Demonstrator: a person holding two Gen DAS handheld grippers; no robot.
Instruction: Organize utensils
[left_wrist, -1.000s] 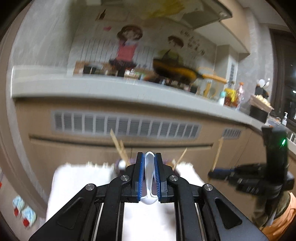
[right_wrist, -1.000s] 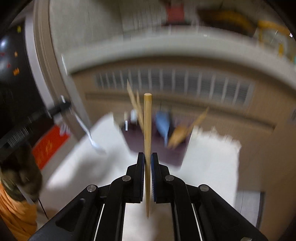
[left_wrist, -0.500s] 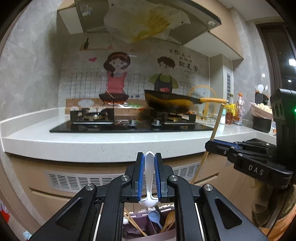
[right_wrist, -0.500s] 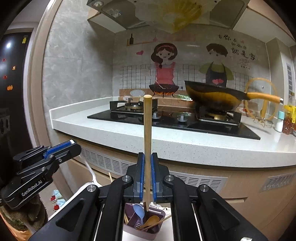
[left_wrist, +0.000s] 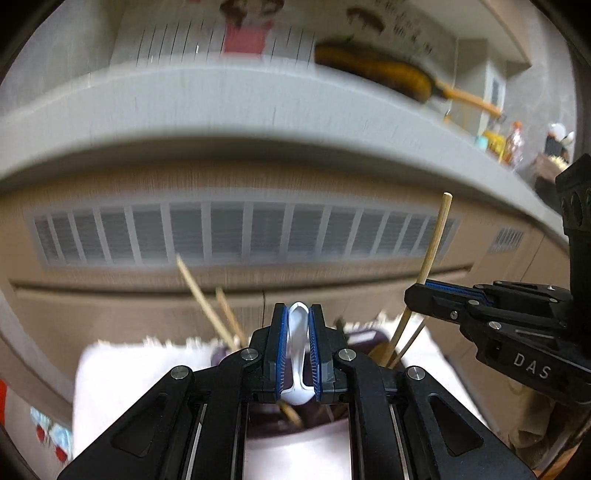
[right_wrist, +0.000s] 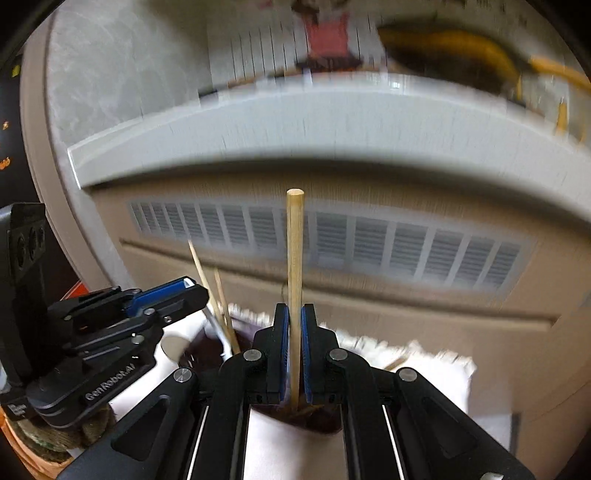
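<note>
While left gripper (left_wrist: 298, 347) clamps white spoon (left_wrist: 297, 354), right gripper (right_wrist: 294, 350) pinches wooden chopstick (right_wrist: 295, 258) above purple holder (left_wrist: 364, 338).

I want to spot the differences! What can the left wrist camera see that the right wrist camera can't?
Only the left wrist view shows the white spoon pinched in the left gripper, seen from behind, plus bottles far along the counter. Only the right wrist view shows the dark wall panel at the left edge, and the wooden chopstick straight on, clamped upright in the right gripper. Both show the grey counter edge, the vent grille, the yellow pan, the white cloth and the dark purple holder with sticks.
</note>
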